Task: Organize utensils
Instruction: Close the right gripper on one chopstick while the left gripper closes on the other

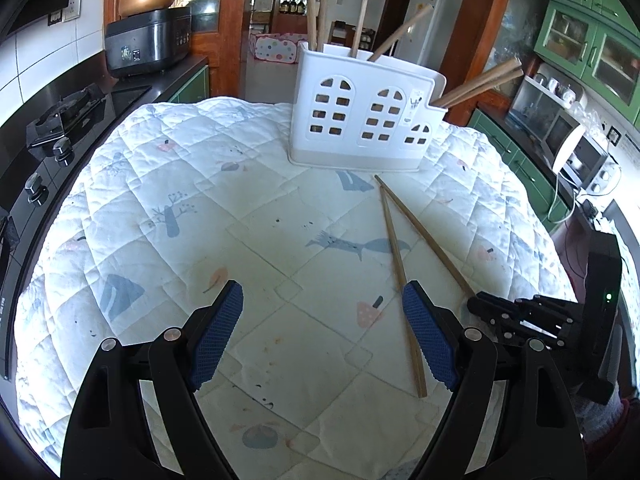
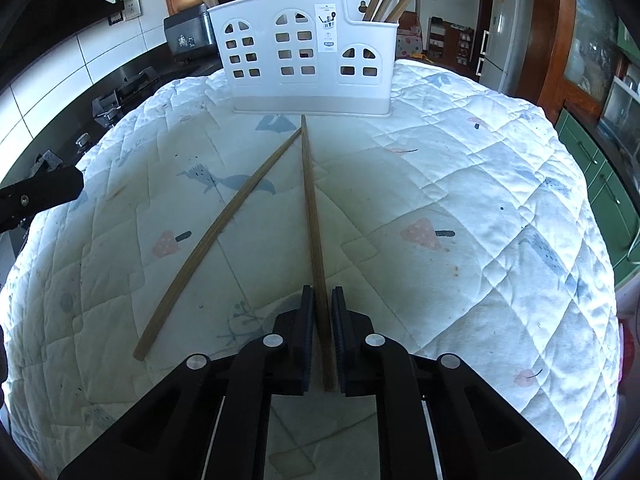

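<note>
A white utensil holder [image 1: 360, 120] [image 2: 308, 60] with several wooden chopsticks standing in it sits at the far side of a quilted cloth [image 1: 180, 208] [image 2: 460, 184]. Two loose chopsticks lie before it, their far tips nearly touching. My right gripper [image 2: 322, 296] [image 1: 480, 304] is shut on the near end of the straight chopstick [image 2: 312, 208] [image 1: 424, 232]. The other chopstick [image 1: 396, 264] [image 2: 224, 224] lies flat on the cloth, just inside the right finger of my left gripper [image 1: 323, 292], which stands open above the cloth with nothing gripped.
A gas stove [image 1: 60, 128] and a black rice cooker [image 1: 148, 40] line the counter on the left. A toaster oven [image 1: 580, 152] and green cabinets [image 1: 592, 20] stand on the right. A fridge [image 2: 506, 28] is behind the table.
</note>
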`<action>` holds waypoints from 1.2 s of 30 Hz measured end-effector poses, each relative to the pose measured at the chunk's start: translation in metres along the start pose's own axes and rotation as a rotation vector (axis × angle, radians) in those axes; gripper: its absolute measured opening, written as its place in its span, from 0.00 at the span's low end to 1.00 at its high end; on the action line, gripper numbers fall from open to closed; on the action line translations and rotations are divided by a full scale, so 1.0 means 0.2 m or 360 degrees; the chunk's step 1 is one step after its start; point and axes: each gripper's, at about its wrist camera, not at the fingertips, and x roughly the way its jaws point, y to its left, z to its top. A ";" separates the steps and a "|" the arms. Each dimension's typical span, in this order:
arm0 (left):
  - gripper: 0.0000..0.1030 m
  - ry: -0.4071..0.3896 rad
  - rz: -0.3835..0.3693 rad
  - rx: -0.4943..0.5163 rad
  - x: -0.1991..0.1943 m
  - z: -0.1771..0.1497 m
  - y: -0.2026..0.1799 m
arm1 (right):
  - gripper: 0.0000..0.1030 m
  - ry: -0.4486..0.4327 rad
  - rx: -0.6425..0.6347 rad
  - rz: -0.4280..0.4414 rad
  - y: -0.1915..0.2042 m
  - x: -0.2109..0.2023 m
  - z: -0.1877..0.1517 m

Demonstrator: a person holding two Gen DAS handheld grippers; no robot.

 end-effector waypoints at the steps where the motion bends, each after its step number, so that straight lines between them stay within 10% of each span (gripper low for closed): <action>1: 0.79 0.0007 -0.0004 0.0008 0.01 -0.01 -0.01 | 0.08 -0.0001 -0.0003 -0.0001 0.00 0.00 0.00; 16: 0.77 0.0112 -0.0102 0.0105 0.13 -0.13 -0.17 | 0.07 -0.0138 0.0066 0.0071 -0.04 -0.22 0.04; 36: 0.30 0.0220 -0.0131 0.0110 0.34 -0.13 -0.29 | 0.06 -0.0312 0.0108 0.0110 -0.05 -0.47 0.14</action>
